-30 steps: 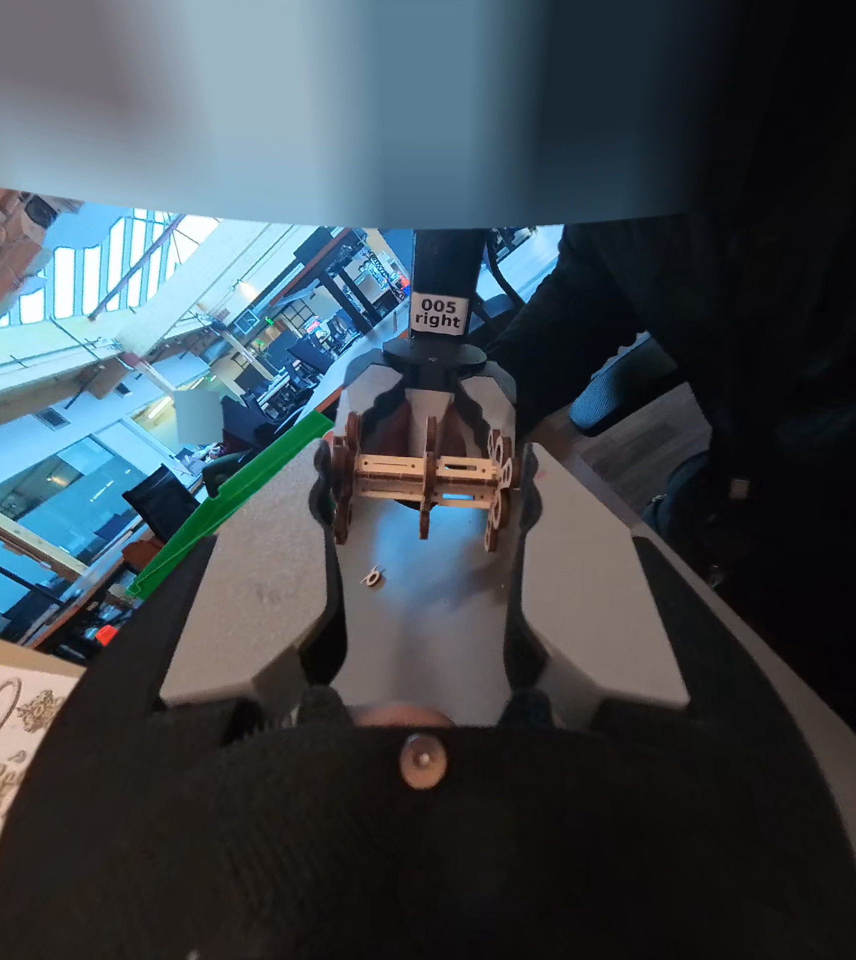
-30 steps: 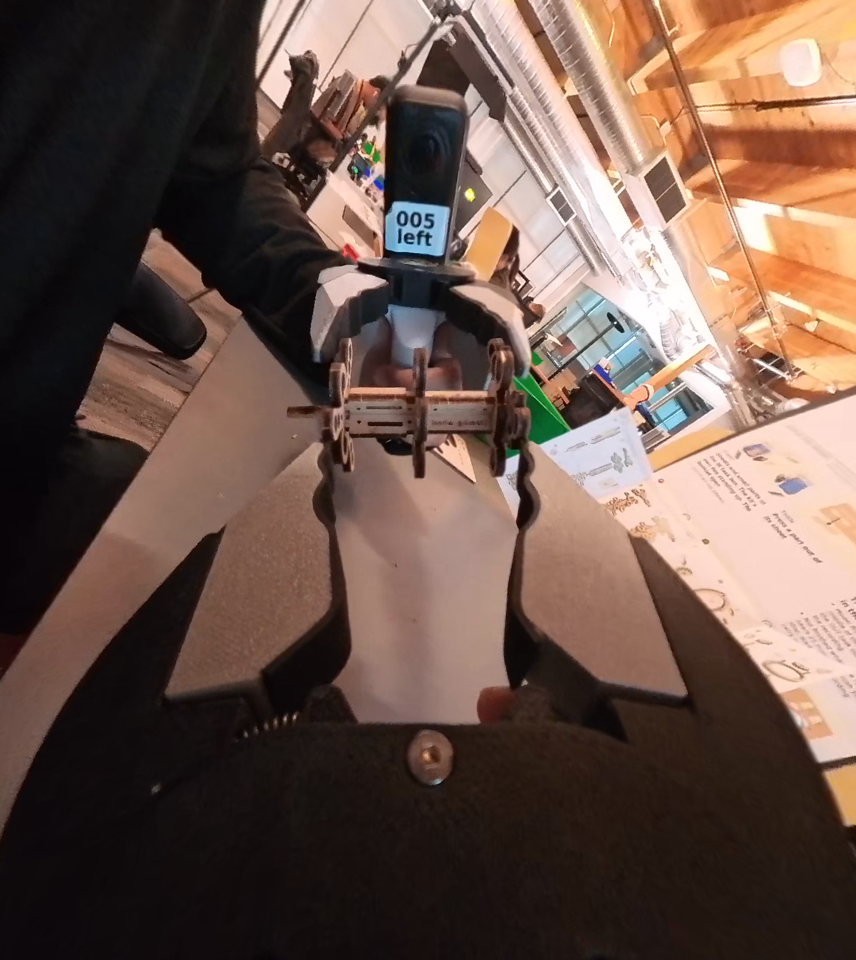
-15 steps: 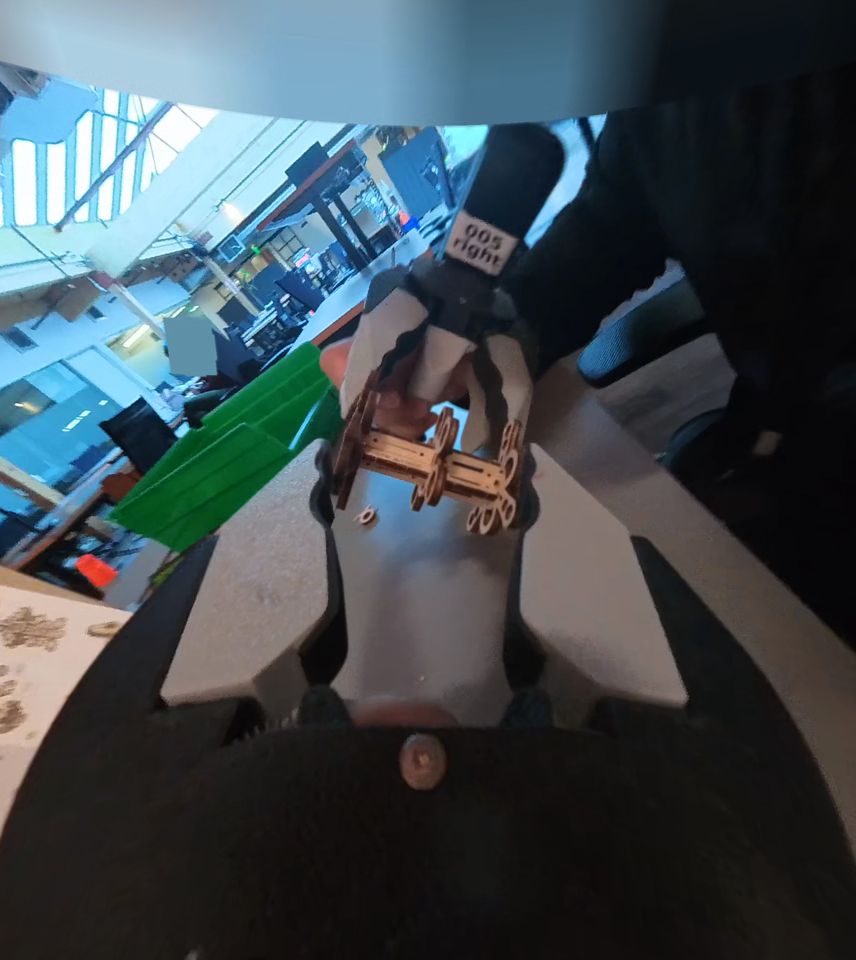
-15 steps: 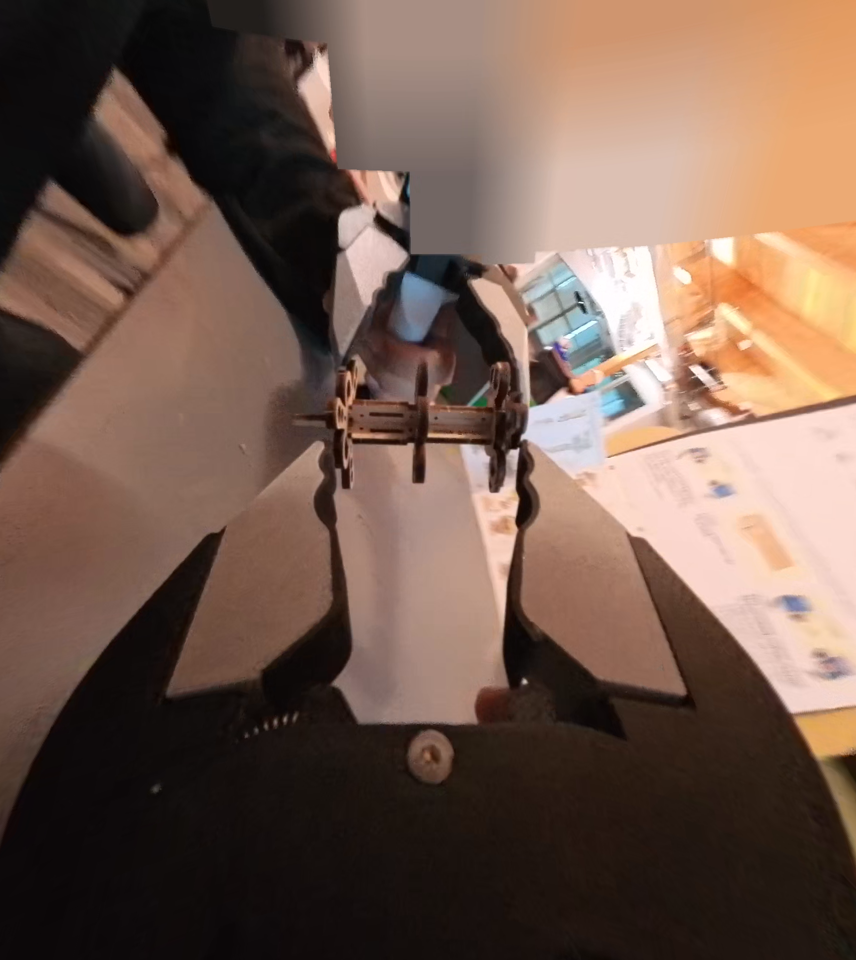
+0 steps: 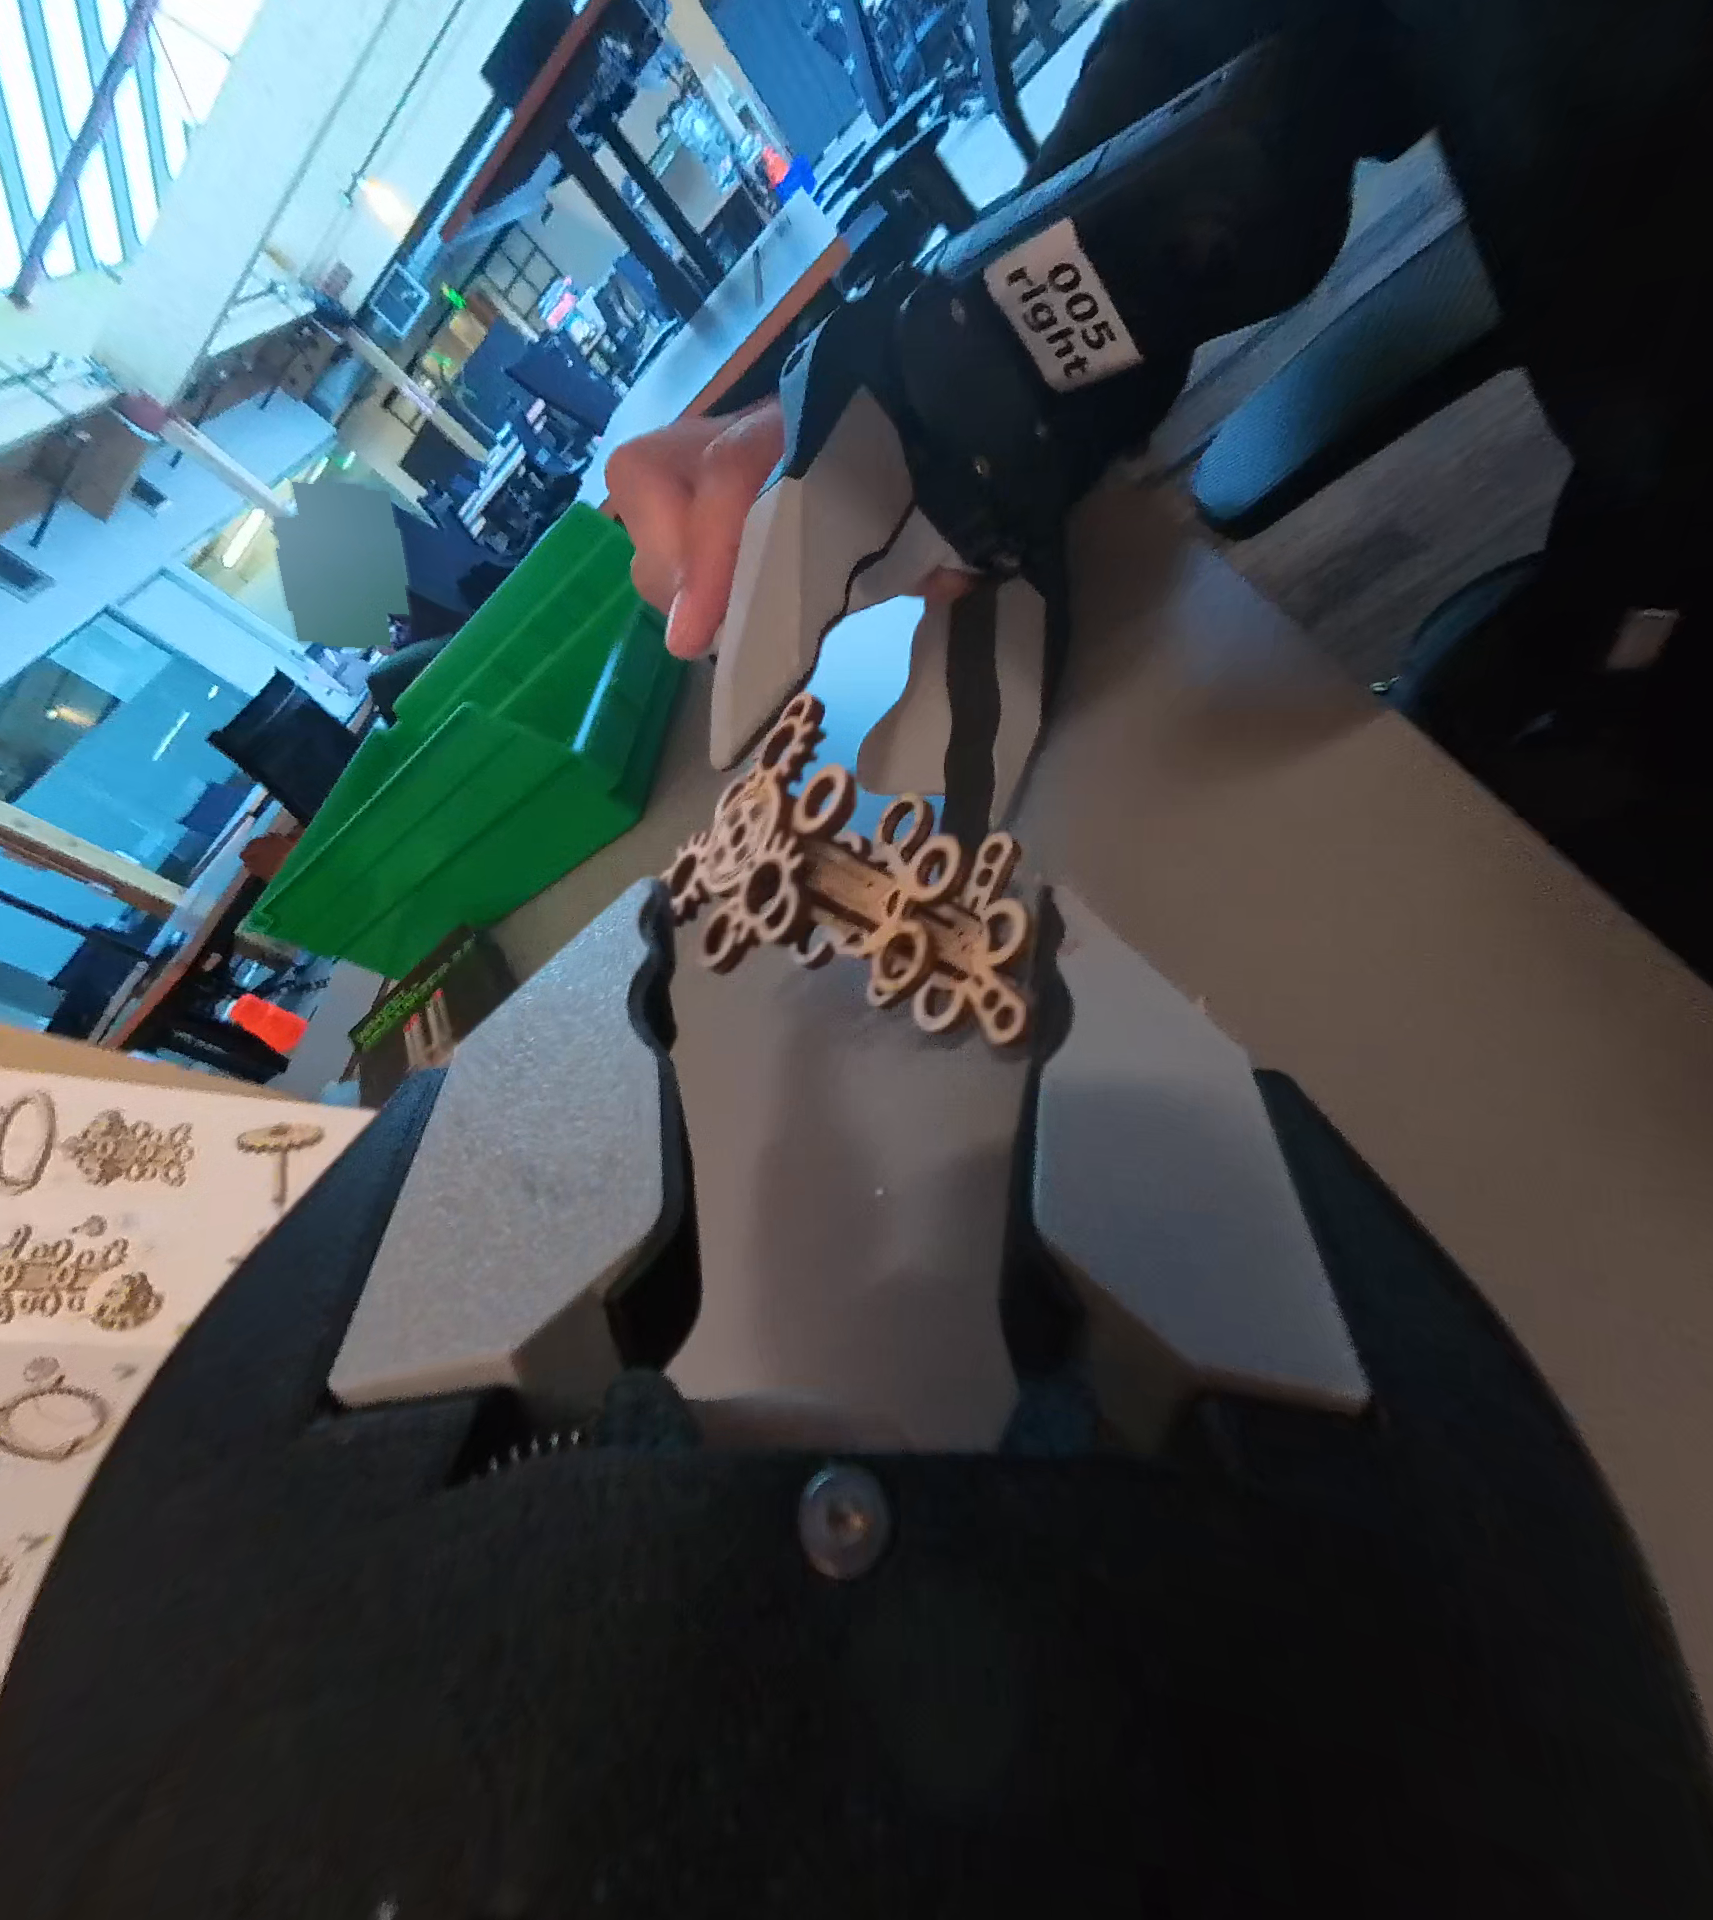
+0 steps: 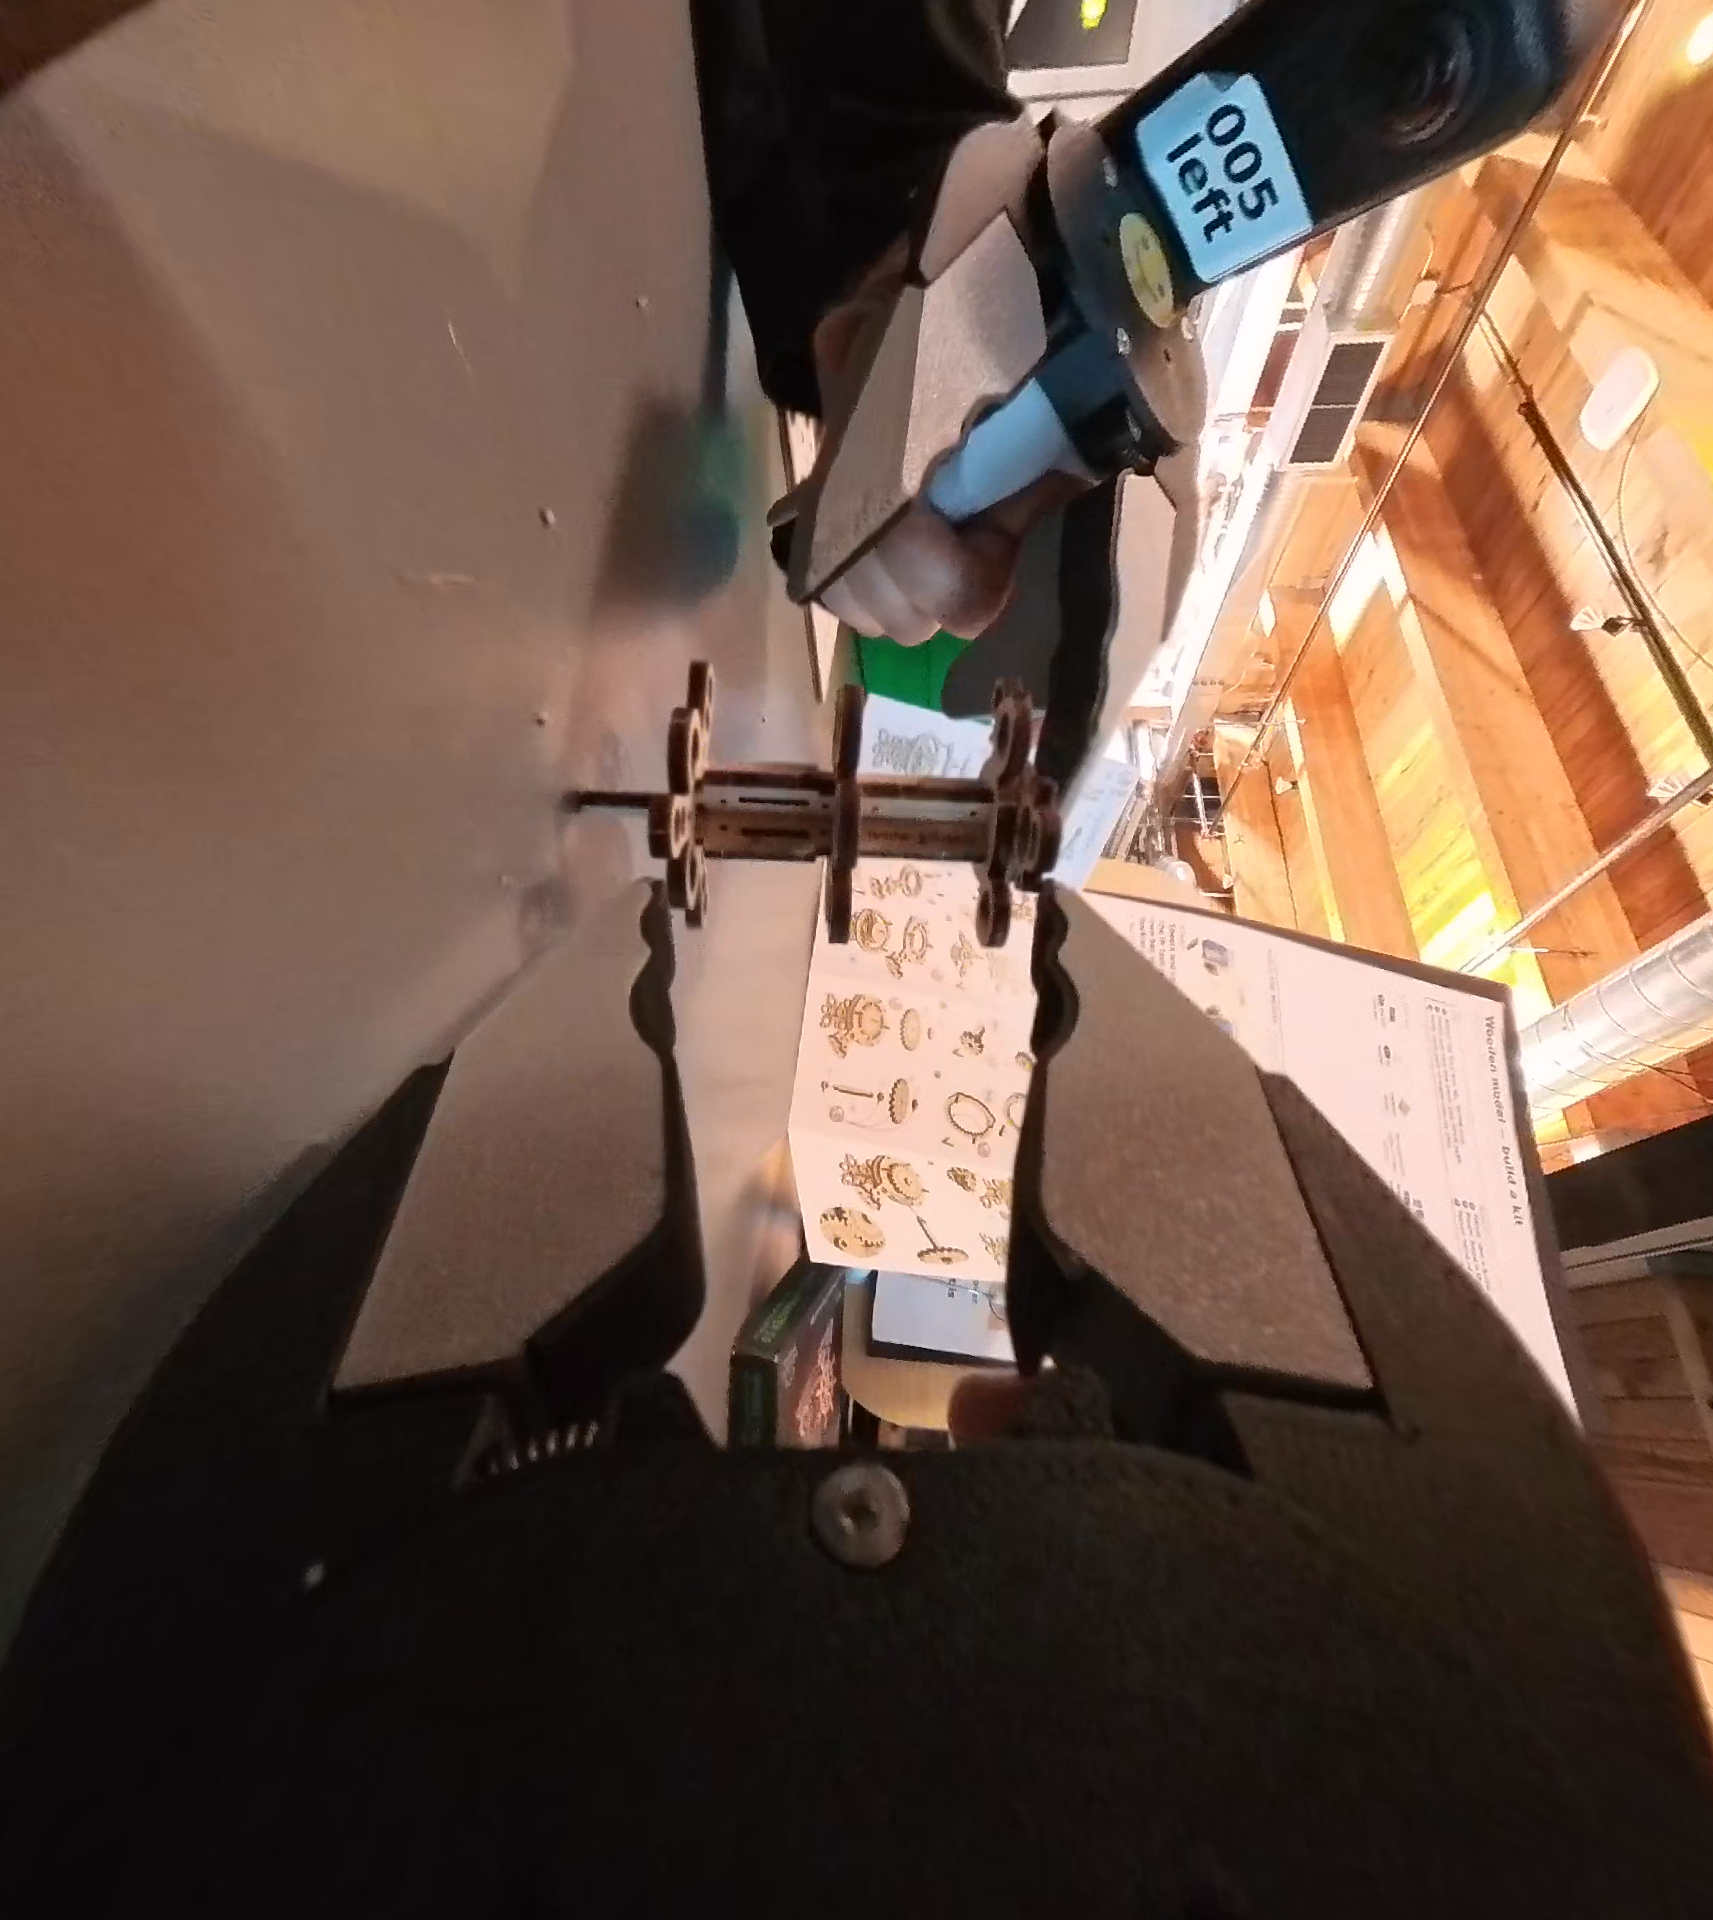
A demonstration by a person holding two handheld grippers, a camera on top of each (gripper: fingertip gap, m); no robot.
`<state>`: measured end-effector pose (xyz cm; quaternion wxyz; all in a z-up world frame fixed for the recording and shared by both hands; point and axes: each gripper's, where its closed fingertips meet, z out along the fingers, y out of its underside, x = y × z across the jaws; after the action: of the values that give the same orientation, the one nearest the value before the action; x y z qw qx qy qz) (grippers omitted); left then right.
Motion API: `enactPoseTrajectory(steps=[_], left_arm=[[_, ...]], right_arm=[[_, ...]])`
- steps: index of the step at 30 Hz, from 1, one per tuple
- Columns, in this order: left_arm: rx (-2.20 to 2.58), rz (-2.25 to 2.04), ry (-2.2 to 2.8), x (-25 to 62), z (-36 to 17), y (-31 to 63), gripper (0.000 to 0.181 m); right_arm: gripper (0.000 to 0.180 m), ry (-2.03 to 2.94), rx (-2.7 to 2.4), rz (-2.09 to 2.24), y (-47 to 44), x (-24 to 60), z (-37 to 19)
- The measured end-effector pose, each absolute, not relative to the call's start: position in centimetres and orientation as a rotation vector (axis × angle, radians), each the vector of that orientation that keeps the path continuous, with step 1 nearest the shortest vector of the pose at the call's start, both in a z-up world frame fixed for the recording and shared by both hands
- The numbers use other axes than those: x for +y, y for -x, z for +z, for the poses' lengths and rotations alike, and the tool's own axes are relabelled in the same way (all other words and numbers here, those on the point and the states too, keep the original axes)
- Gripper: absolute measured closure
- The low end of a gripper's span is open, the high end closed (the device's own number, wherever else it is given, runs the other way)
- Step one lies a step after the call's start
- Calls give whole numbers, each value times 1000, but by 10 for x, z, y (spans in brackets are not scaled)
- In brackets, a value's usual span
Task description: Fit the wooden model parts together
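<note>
Wood model point(image 6: 847, 810) sits pinched between my right gripper point(image 6: 852, 894) fingers above the grey table point(image 5: 1351, 935) (green bins point(image 5: 478, 790) behind it); I cannot tell how my left gripper point(image 5: 847, 925) stands.

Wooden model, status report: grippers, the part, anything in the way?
Left gripper and right gripper both shut on the wooden axle assembly with flower-shaped discs, one from each side. Assembly held off the grey table. Nothing obstructing.
</note>
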<state>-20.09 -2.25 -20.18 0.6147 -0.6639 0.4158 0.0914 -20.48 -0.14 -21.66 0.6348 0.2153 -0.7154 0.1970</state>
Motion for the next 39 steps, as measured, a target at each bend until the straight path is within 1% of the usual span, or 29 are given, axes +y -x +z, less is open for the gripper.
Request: enactPoseTrajectory(steps=[9,13,15,18,23,24,25,28,29,30,31,34,39], left_arm=[[907,130,1550,-31,-193,207,117],[928,119,1556,-31,-197,202,119],[934,124,1571,-30,-201,203,119],[935,121,1607,-30,-207,208,119],[898,80,1687,-30,-216,219,119],[884,78,1701,-30,-217,222,119],[874,81,1720,-29,-219,224,119],[820,100,1776,-23,-222,232,127],[813,85,1801,-22,-224,231,132],[800,77,1823,-21,-225,231,140],[785,79,1843,-19,-227,232,144],[760,57,1881,-16,-230,228,150],[695,19,1898,-6,-227,209,152]], right_arm=[[121,-553,-1621,374,209,1,-215],[127,-530,-1640,377,209,0,-218],[133,-459,-1667,416,210,5,-218],[134,-279,-1729,494,217,23,-216],[135,79,-1976,617,228,64,-247],[151,128,-1998,603,230,72,-251],[156,166,-2013,589,231,79,-253],[154,306,-2089,660,227,86,-254],[150,354,-2113,690,223,88,-254],[147,396,-2141,716,219,90,-255],[145,429,-2174,742,213,91,-256],[146,496,-2242,796,197,89,-259],[145,559,-2265,831,187,86,-259]])
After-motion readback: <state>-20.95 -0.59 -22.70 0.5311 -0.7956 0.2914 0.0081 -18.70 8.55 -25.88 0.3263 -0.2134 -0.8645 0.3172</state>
